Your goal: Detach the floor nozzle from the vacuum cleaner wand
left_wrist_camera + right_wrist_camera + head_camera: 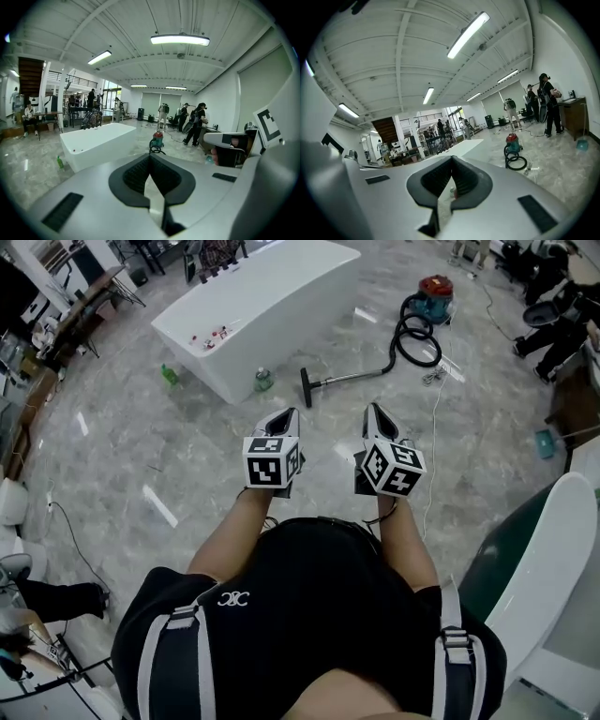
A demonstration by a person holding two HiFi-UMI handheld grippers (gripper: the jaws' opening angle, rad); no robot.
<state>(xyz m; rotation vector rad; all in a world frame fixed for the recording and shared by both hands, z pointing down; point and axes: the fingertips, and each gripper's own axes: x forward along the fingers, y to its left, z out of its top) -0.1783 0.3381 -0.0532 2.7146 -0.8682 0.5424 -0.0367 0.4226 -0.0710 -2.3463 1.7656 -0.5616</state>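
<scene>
Only the head view shows the floor nozzle (306,387) on its wand (352,379); gripper views catch the canister (157,138). Left gripper (285,416) and right gripper (375,411) are closed, empty.

Vacuum cleaner (435,289) right of bathtub (253,306)

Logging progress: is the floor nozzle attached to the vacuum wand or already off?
Attached. The dark floor nozzle sits crosswise at the end of the wand, which lies on the floor.
</scene>
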